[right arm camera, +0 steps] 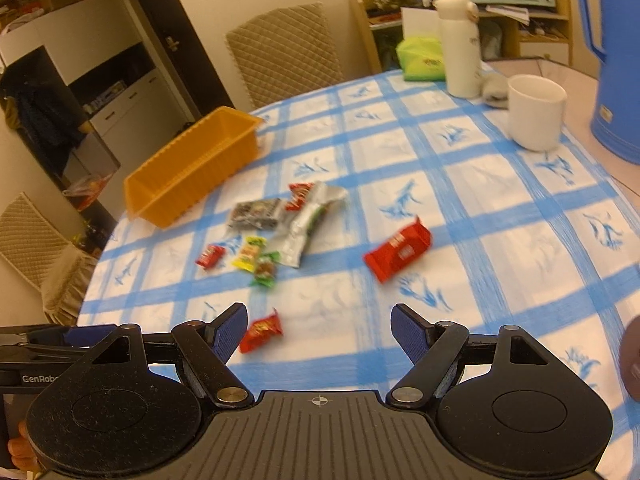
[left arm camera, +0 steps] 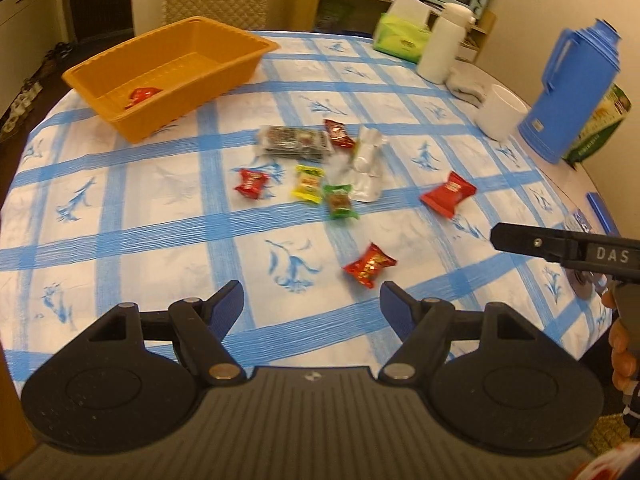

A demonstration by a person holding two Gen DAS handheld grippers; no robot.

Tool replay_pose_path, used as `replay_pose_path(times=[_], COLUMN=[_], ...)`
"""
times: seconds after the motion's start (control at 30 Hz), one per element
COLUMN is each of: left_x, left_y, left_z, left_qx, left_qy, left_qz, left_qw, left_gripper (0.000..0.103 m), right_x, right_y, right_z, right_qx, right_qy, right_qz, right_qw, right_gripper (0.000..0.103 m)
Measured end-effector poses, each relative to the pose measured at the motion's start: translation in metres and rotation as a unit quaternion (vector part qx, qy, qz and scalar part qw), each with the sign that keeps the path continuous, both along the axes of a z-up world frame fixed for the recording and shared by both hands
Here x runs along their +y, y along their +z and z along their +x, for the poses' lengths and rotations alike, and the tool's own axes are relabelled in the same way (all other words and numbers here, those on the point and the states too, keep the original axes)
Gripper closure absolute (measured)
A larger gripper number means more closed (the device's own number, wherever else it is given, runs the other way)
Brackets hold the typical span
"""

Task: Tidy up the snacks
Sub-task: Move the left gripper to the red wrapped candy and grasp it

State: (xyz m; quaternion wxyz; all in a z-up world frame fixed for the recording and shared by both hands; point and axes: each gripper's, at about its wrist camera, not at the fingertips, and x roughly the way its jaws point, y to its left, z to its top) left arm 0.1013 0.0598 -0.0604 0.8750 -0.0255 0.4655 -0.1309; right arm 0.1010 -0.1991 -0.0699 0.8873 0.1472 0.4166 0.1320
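Red snack packet (left arm camera: pixel 370 265) lies on table (left arm camera: pixel 120 216) just ahead of left gripper (left arm camera: pixel 312 300), fingers apart w/ nothing between; right gripper (right arm camera: pixel 320 322) likewise. Centre it btwn fingers, pinch, carry to orange basket (left arm camera: pixel 168 76).

A round table (left arm camera: pixel 120 240) with blue-checked cloth carries an orange basket (left arm camera: pixel 168 68) upper left, scattered snack packets (left arm camera: pixel 340 168) at centre, a white mug (left arm camera: pixel 500 112) and blue jug (left arm camera: pixel 572 92) at right.

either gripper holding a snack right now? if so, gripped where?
Nothing is held. The left gripper and right gripper are both open and empty above the tablecloth; the nearest red snack packet lies loose on it.
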Motion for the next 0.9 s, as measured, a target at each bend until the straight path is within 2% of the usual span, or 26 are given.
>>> replay_pose_path(times=[0.23, 0.43, 0.67, 0.9], left_x=[-0.024, -0.041, -0.057, -0.069], left_y=[-0.012, -0.026, -0.042, -0.057], left_z=[0.006, 0.013, 0.021, 0.037], left_qx=[-0.003, -0.005, -0.023, -0.022], left_qy=[-0.044, -0.079, -0.136, -0.170], left_qz=[0.011, 0.027, 0.046, 0.064], left_qw=[0.9989, 0.9965, 0.9894, 0.9831], left_gripper=[0.031, 0.037, 0.042, 0.054], right_x=[-0.012, -0.019, -0.027, -0.032], right_y=[-0.012, -0.023, -0.031, -0.037], right_z=[-0.005, -0.005, -0.001, 0.002], right_qx=[0.017, 0.034, 0.048, 0.059], right_qy=[-0.016, -0.029, -0.045, -0.059], right_qz=[-0.008, -0.011, -0.015, -0.015], right_qw=[1.000, 0.999, 0.998, 0.996], right_gripper=[0.024, 0.024, 0.024, 0.024])
